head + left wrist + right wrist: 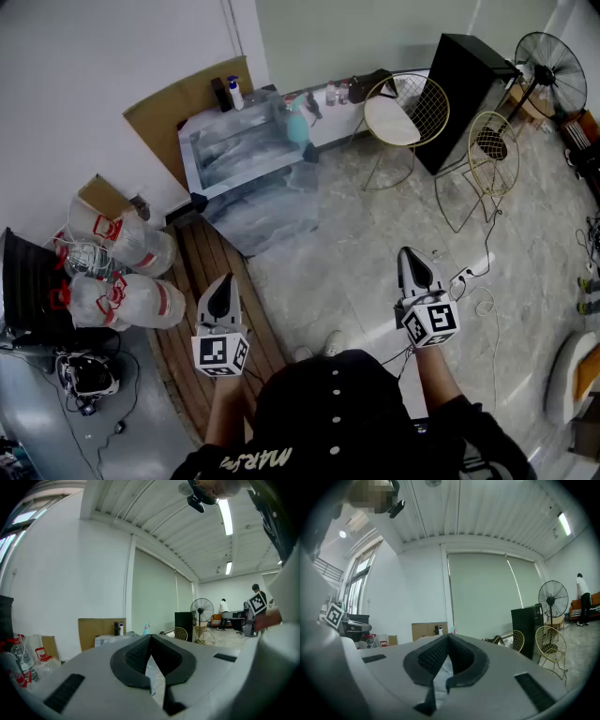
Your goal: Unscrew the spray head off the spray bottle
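Observation:
A teal spray bottle [296,123] stands upright on a marble-patterned table [234,155] by the far wall. It shows small and distant in the left gripper view [146,628] and the right gripper view [453,629]. My left gripper [223,286] [151,637] is held level in front of me, well short of the table, its jaws shut with nothing between them. My right gripper [411,253] [448,636] hovers over the stone floor to the right, also shut and empty. Both point toward the table.
Two wire chairs [409,110] [491,142], a black cabinet [466,84] and a standing fan [552,60] stand at the back right. Large water jugs [131,277] and cardboard [183,108] lie at the left. Cables [473,281] trail across the floor.

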Motion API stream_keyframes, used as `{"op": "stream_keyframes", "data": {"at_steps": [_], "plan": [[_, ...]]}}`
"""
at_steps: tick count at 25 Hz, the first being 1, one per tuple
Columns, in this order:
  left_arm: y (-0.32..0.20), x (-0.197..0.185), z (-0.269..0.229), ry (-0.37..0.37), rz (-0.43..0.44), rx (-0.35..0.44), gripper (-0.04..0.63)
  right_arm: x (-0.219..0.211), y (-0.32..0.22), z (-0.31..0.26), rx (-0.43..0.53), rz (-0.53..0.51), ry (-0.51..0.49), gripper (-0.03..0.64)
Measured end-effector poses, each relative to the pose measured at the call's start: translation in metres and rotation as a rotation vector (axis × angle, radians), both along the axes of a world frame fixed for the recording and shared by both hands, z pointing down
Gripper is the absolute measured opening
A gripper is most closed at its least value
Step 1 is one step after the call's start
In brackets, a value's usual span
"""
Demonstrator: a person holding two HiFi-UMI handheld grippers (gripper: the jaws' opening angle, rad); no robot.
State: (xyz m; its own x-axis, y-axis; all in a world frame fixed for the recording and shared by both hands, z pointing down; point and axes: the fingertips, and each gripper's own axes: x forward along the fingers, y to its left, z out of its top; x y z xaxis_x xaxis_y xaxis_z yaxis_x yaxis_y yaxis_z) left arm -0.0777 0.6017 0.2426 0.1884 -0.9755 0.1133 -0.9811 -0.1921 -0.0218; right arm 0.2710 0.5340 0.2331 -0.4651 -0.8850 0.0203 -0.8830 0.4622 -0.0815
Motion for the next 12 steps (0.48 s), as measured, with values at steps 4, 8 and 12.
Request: {"op": "stream_keyframes", "data": {"at_steps": [4, 8, 12], "plan": [[-0.004, 0.003, -0.003, -0.005, 0.006, 0.006, 0.025, 0.0, -0.005, -0.001, 0.0, -0.009, 0.005, 0.012], [-0.004, 0.003, -0.002, -0.007, 0.0, 0.004, 0.025, -0.002, -0.007, -0.002, 0.003, -0.023, 0.008, 0.012], [-0.008, 0.005, -0.004, -0.015, -0.011, 0.005, 0.026, 0.002, -0.013, -0.006, 0.026, -0.029, -0.023, 0.012]]}}
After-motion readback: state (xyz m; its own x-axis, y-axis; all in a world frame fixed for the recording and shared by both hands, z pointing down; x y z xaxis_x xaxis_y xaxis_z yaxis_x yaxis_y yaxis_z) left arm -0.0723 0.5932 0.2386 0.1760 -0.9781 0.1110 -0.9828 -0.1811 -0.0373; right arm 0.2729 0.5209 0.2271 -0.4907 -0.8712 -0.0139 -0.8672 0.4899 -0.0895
